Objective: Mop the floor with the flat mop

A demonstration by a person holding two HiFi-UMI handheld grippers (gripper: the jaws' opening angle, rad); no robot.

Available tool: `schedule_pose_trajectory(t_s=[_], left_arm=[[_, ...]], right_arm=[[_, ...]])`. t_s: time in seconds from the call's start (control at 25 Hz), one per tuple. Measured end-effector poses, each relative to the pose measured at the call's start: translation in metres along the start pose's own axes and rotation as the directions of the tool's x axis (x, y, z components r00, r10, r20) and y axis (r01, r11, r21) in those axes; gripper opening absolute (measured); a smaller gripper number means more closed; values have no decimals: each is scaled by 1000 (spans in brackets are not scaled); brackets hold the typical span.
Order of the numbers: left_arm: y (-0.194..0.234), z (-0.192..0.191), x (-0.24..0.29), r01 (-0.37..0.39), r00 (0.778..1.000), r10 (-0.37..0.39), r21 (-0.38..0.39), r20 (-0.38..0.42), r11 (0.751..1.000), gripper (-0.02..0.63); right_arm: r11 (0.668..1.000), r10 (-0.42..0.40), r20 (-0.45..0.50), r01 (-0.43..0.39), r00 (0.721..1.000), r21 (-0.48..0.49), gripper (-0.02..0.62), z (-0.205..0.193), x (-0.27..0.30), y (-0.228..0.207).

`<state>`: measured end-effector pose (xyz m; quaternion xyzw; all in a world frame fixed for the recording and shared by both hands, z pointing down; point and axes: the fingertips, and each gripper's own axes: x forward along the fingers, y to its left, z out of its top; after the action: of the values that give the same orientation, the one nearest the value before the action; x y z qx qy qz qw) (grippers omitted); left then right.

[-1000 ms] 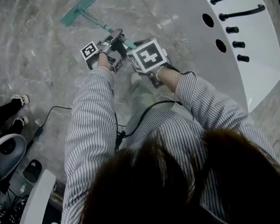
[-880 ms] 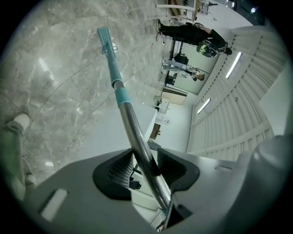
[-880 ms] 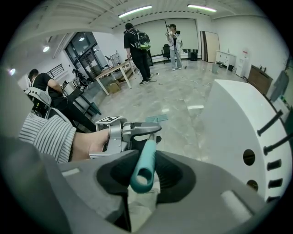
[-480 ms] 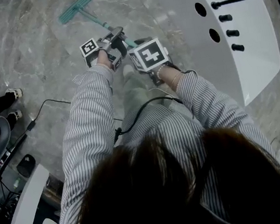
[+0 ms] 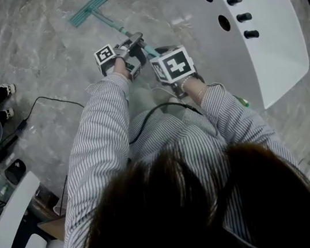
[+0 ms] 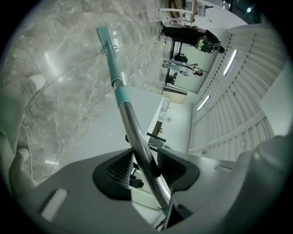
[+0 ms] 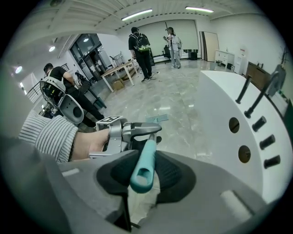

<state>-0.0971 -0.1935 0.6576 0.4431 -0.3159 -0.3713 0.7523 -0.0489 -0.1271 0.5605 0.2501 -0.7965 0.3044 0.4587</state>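
Mopping looks under way in the head view: the flat mop (image 5: 88,9) lies with its green pad on the marble floor (image 5: 39,57) well ahead of the person, and its pole slants back to the left gripper (image 5: 134,41) and, just behind it, the right gripper (image 5: 159,55). A white counter (image 5: 278,54) curves along the right, and a black cable (image 5: 52,100) trails over the floor at the left, near the person. In the left gripper view the jaws are clenched on the shiny metal part of the pole, with the pad far off at the end. In the right gripper view the jaws pinch only the teal tip of the pole. That short hold is the likely weak point, since a hard push could pop the tip free. The smooth metal could also turn in the left jaws and tilt the pad, and a wide sweep might snag the cable or knock the counter.
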Motion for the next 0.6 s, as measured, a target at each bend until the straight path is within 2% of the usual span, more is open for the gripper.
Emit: schedule_pose_trajectory(t_s=[0.12, 0.32, 0.44, 0.6], left_arm=[[27, -57, -7, -5, 1000, 5, 25, -4, 1000, 155], [78, -158, -16, -6, 1000, 6, 18, -6, 1000, 155], [99, -212, -19, -37, 998, 38, 38, -39, 999, 153], [128, -271, -23, -64, 996, 65, 14, -66, 998, 152]], right_arm=[[999, -2, -7, 2, 1000, -41, 112, -56, -31, -7], [994, -6, -49, 0, 999, -110, 114, -155, -81, -24], [994, -1, -65, -6, 998, -106, 114, -206, -102, -34], [996, 20, -68, -26, 998, -91, 114, -261, -132, -43]])
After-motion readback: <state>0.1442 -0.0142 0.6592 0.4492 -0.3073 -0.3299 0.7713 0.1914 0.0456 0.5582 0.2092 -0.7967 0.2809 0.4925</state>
